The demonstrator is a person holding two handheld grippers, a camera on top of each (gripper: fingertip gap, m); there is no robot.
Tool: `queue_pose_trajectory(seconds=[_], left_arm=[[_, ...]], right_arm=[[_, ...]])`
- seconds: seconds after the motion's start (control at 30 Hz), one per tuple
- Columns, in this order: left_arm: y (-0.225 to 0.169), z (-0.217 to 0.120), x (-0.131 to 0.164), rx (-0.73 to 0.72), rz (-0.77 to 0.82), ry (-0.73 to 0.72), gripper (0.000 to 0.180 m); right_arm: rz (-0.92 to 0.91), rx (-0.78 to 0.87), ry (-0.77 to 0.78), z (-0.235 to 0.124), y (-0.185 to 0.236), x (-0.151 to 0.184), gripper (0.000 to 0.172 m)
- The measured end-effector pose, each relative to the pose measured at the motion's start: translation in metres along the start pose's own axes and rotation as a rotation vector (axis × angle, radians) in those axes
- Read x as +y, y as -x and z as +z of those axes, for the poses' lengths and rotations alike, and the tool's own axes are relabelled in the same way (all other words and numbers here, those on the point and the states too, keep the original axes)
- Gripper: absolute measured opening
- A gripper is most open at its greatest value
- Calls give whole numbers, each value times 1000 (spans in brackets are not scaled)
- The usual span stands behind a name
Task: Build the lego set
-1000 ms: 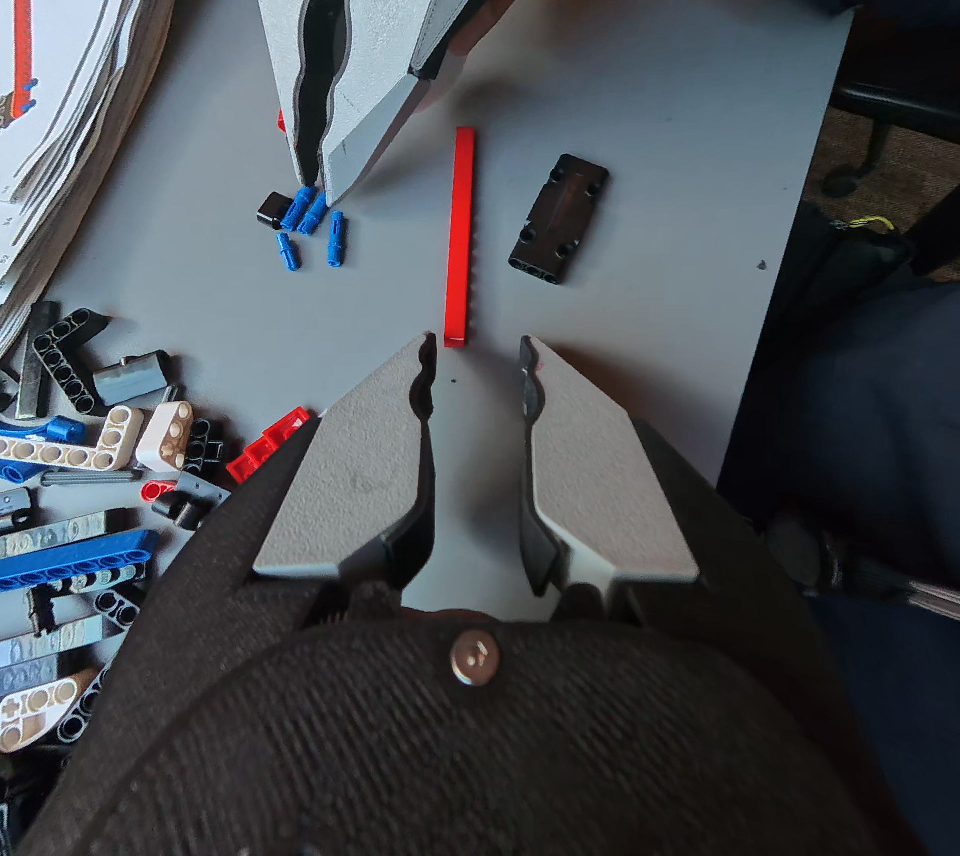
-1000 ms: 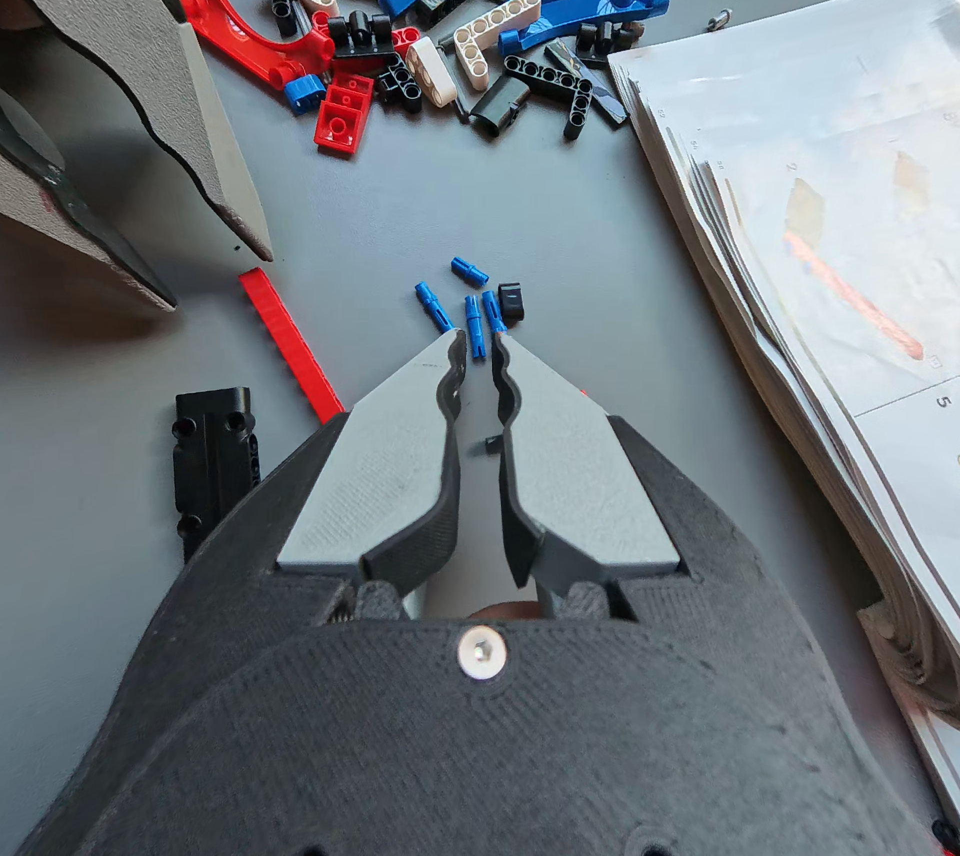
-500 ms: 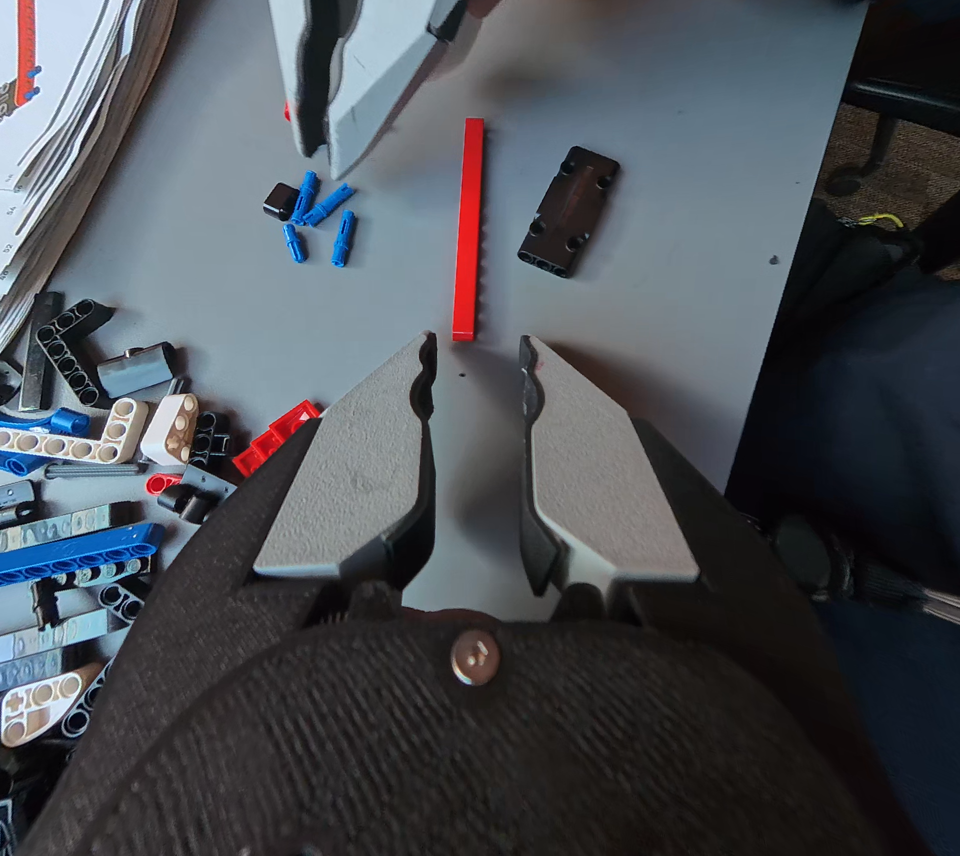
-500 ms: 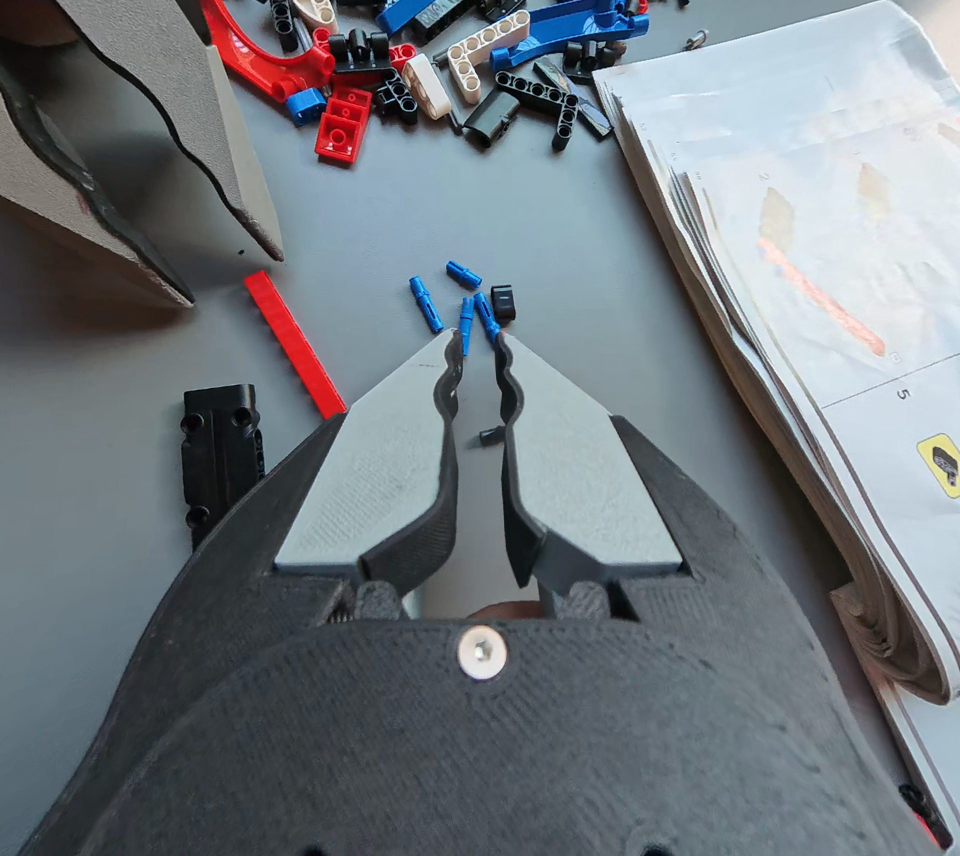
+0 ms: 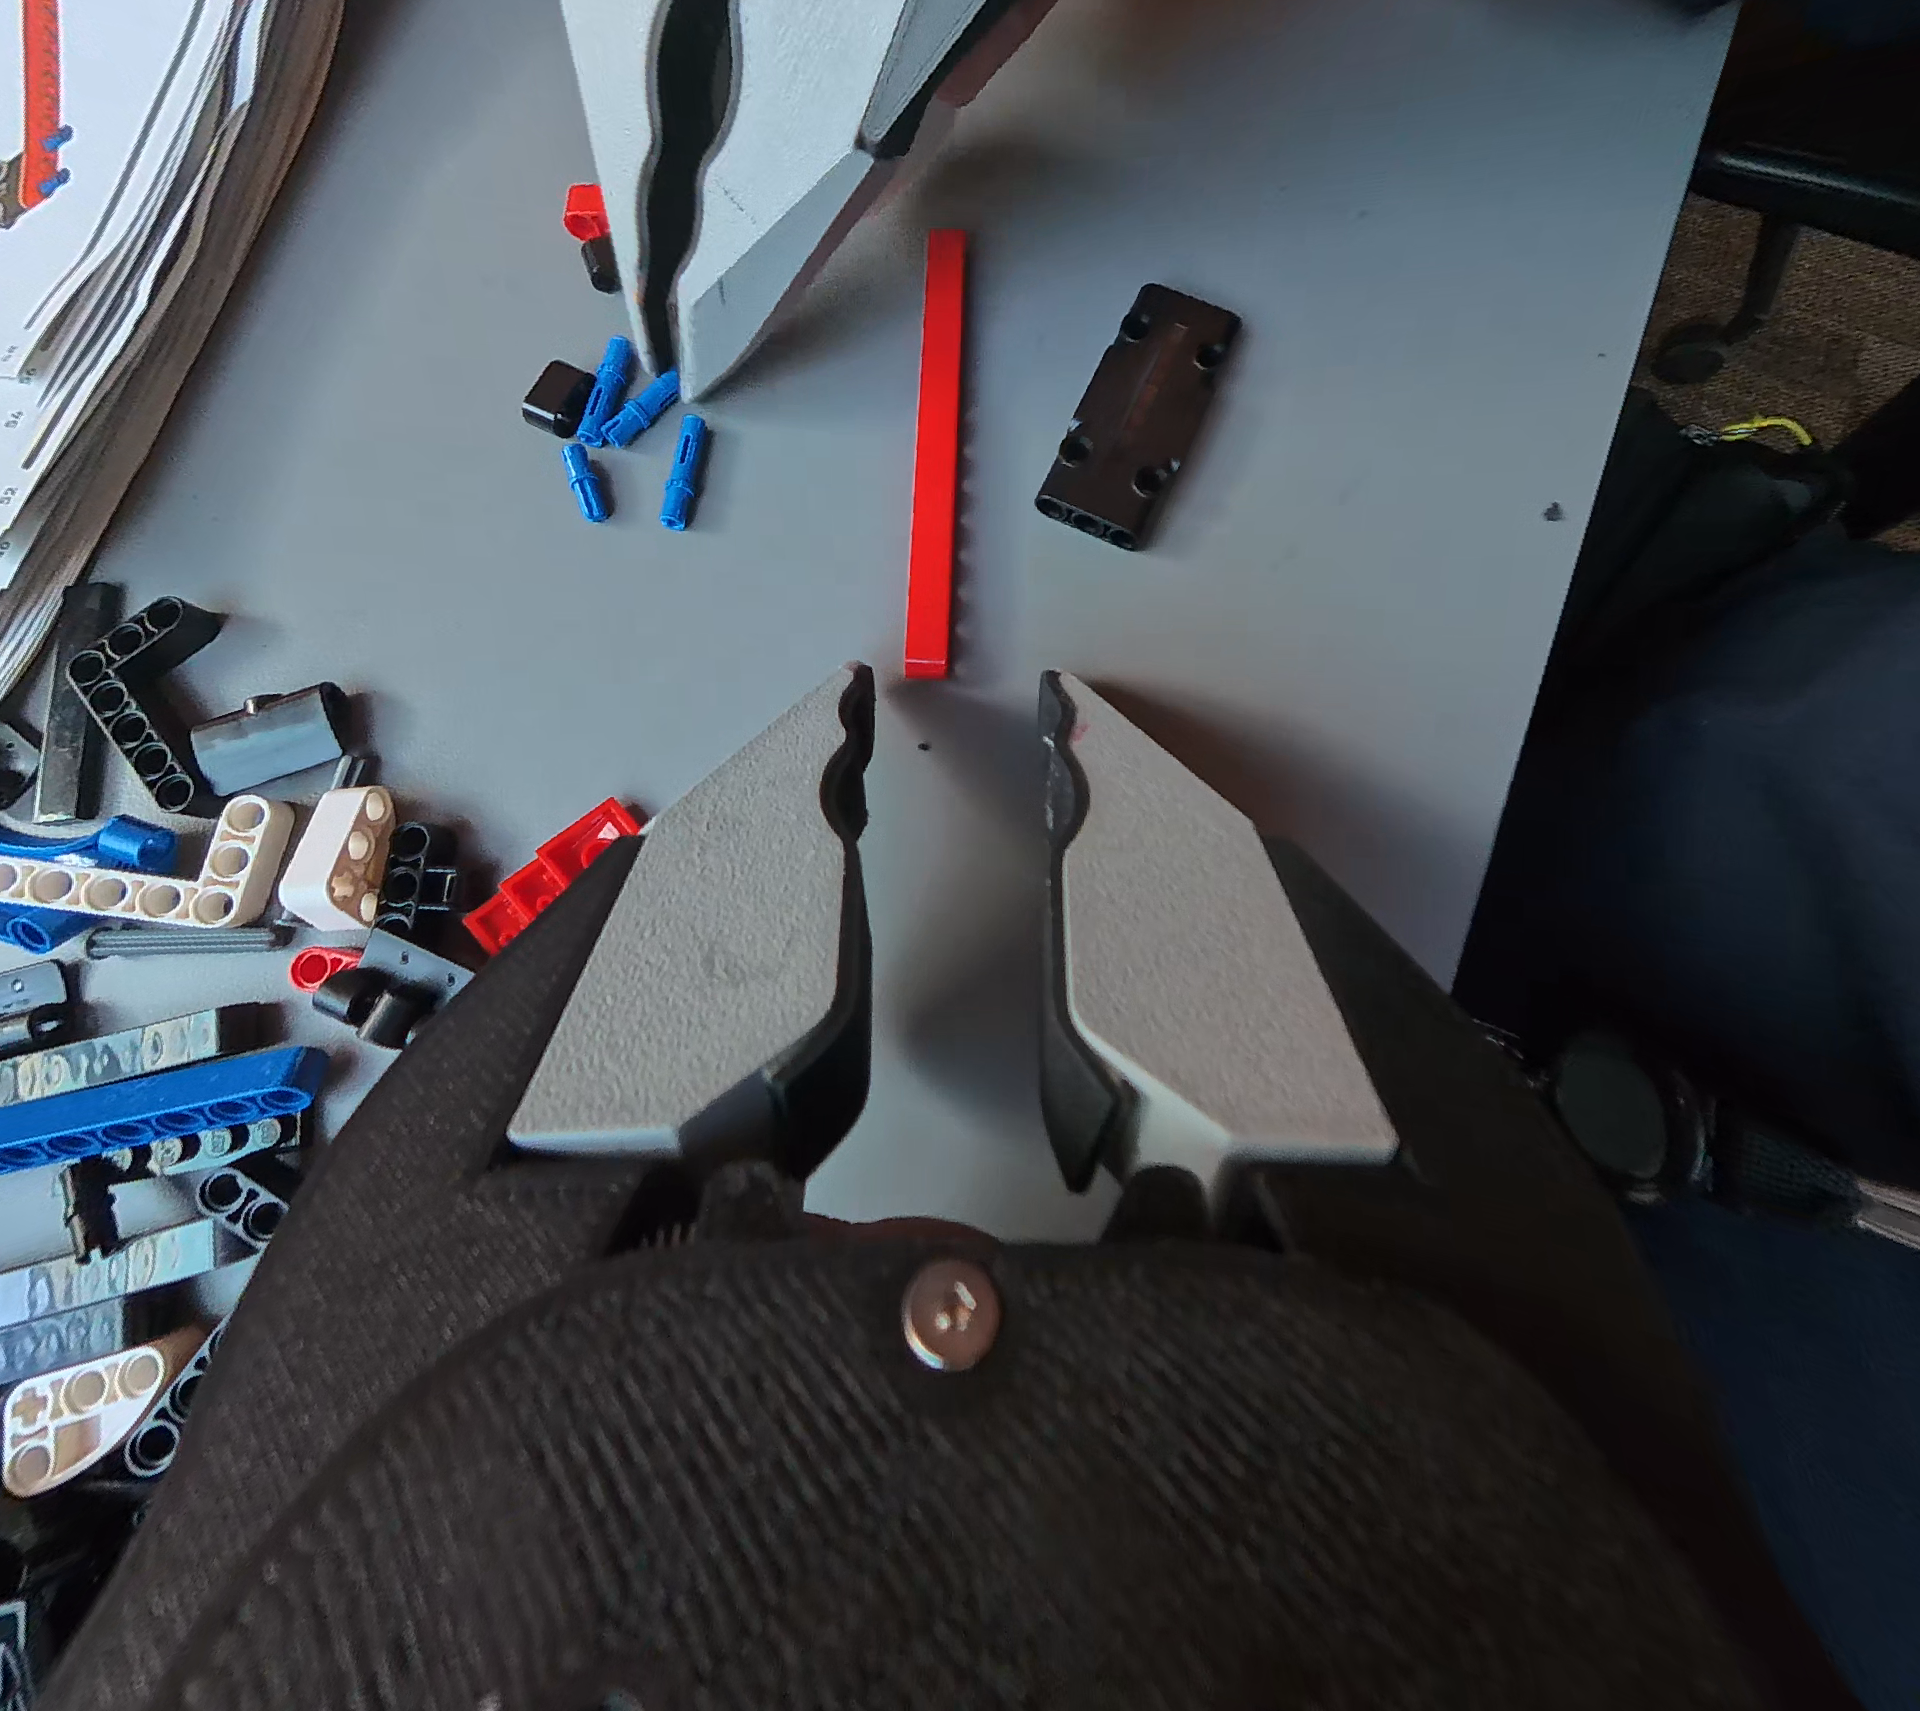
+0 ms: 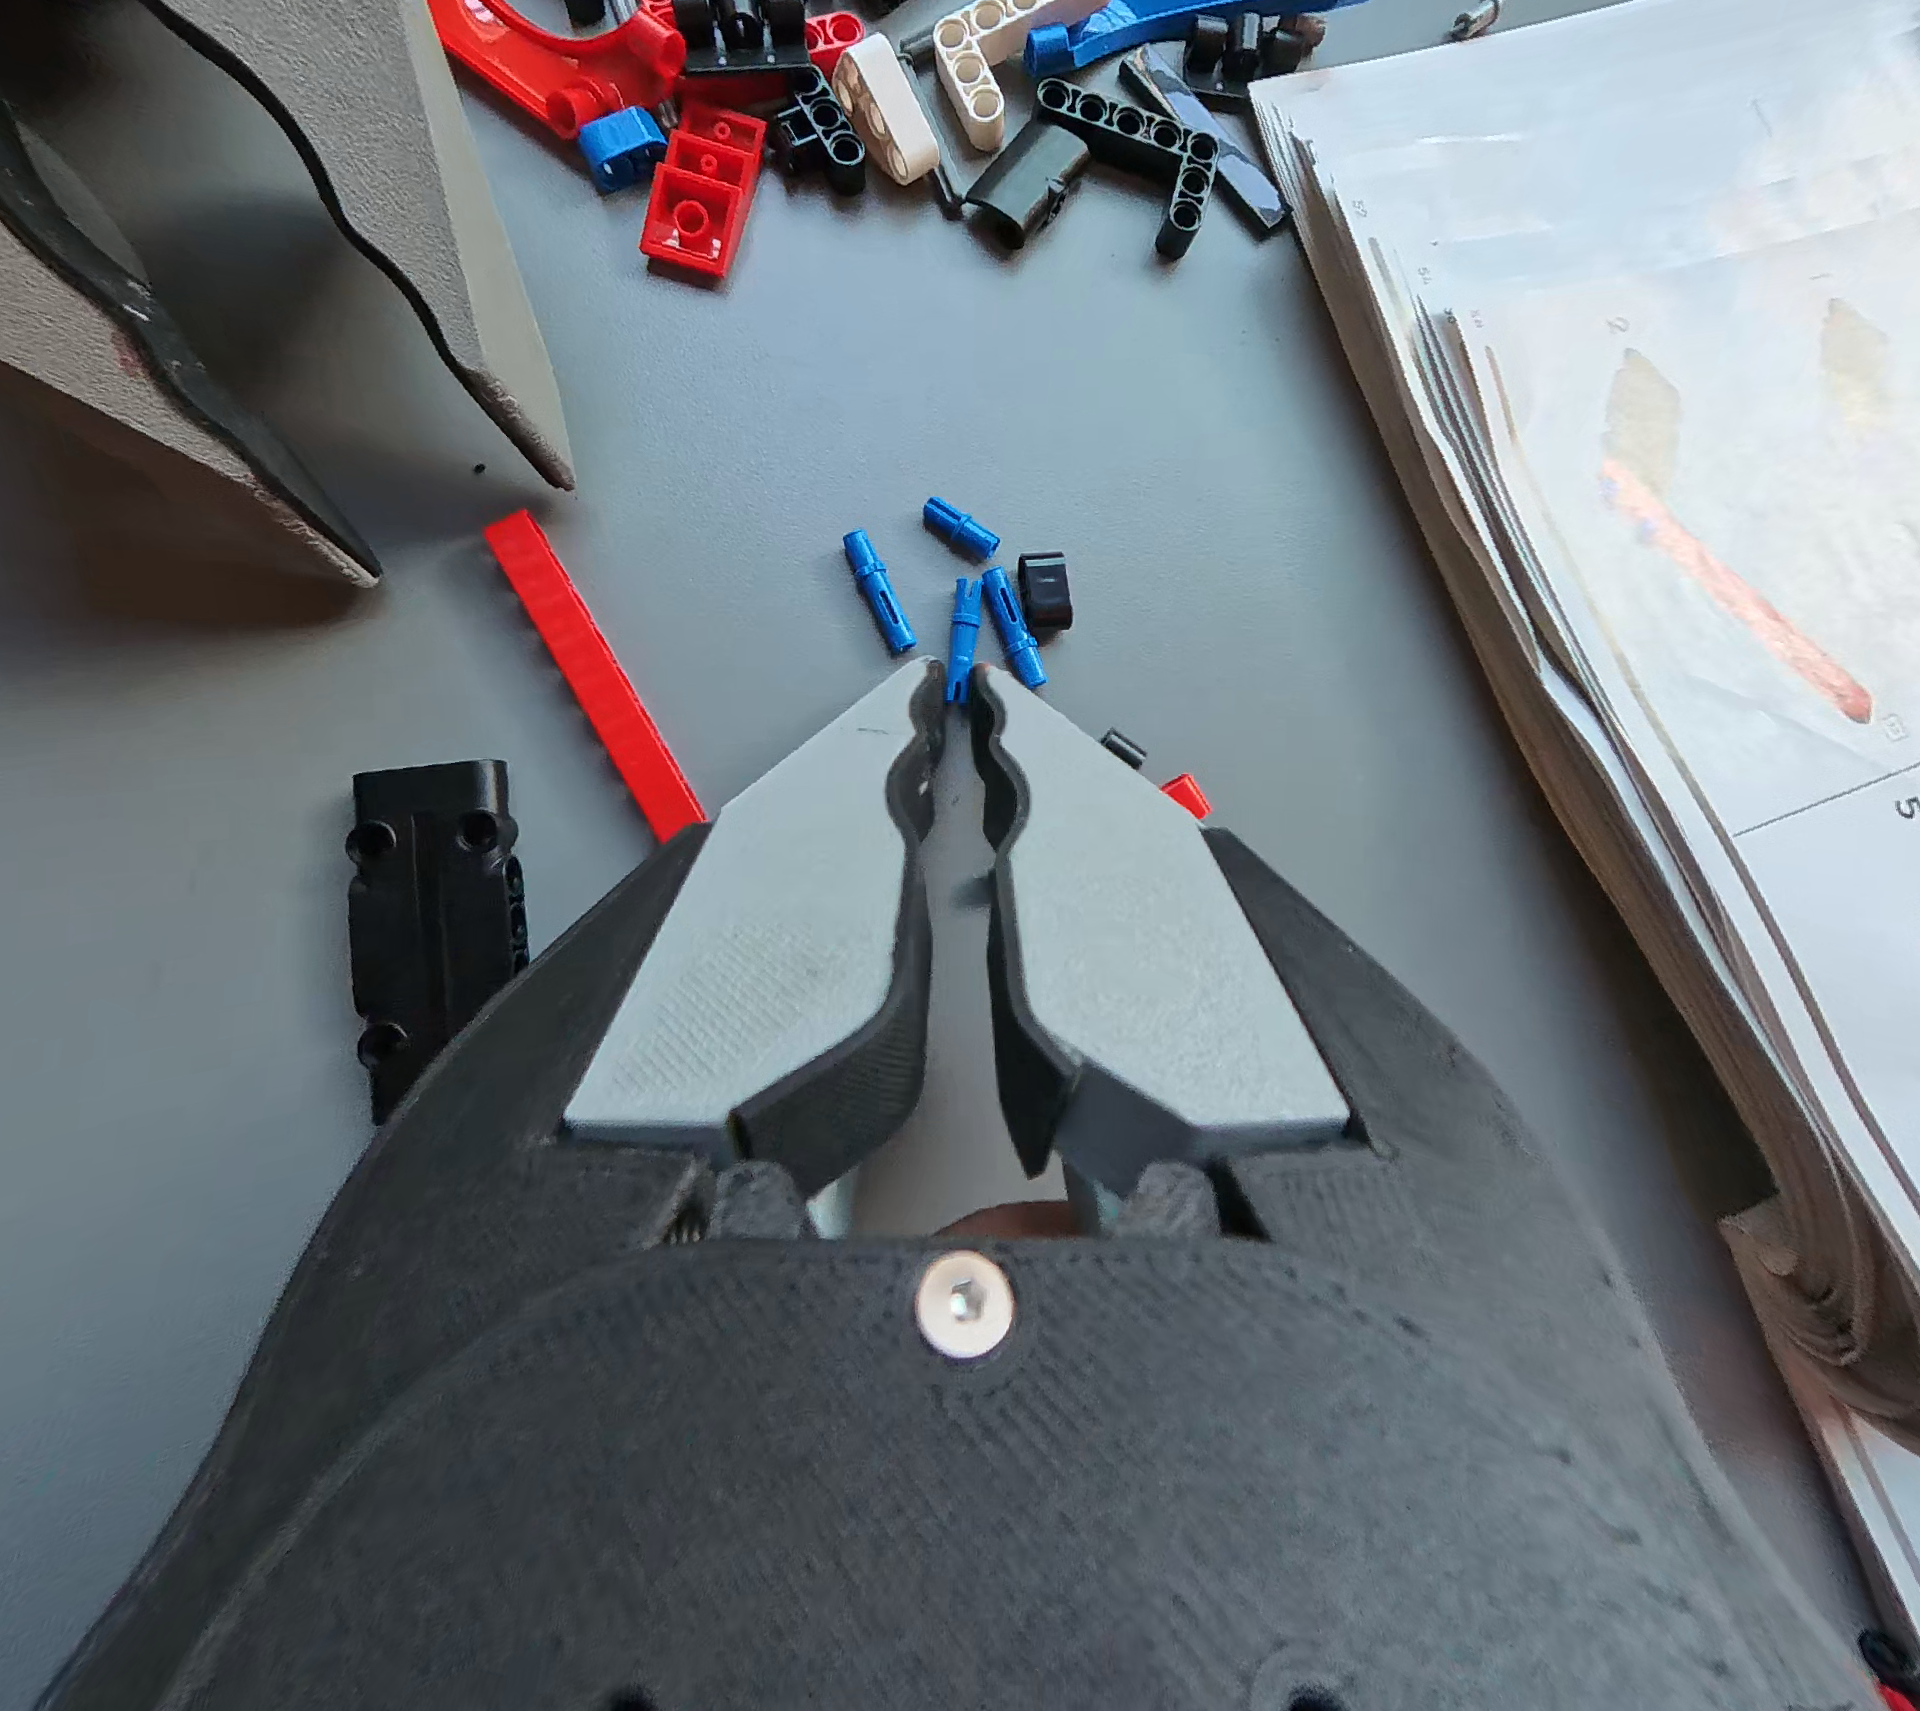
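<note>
A stack of printed instruction booklets (image 6: 1621, 435) lies at the edge of the grey worktop (image 5: 1299, 207); the open page bears numerals and a coloured diagram, and no brand mark is legible on any part.

Right tool (image 6: 958, 682): fingers nearly together, their tips pinched on one end of a blue pin (image 6: 962, 633), whose free end points away from the tool. Three further blue pins (image 6: 878, 591) and a small black connector (image 6: 1044, 589) lie just beside it on the worktop.

Left tool (image 5: 954, 687): fingers well apart with only bare worktop between them. The near end of a long red toothed strip (image 5: 935, 456) lies just ahead of its tips, nearer the left finger and apart from both. A black rectangular panel (image 5: 1138, 414) lies to the right of the strip, and loose building pieces (image 5: 156, 986) are heaped to the left.

Compared with a second ago, the right tool's fingers have narrowed onto the pin, which previously lay flat among the others; the left tool's opening is unchanged.
</note>
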State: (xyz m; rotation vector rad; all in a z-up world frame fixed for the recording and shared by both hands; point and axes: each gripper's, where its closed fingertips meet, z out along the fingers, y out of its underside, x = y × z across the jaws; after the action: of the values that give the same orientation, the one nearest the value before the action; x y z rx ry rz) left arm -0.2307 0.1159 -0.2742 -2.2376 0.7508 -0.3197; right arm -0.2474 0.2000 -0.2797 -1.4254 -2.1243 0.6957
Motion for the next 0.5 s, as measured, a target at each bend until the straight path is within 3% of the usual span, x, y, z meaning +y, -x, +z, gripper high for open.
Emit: queue_pose_trajectory(seconds=[0.27,0.5], left_arm=[[3,-4,-4,-14,6,-19,29],[13,-12,-12,-45,28,-56,30]], right_arm=[[21,16,-42,-12,5,1,0],[59,-61,-132,-39,39,-2,0]])
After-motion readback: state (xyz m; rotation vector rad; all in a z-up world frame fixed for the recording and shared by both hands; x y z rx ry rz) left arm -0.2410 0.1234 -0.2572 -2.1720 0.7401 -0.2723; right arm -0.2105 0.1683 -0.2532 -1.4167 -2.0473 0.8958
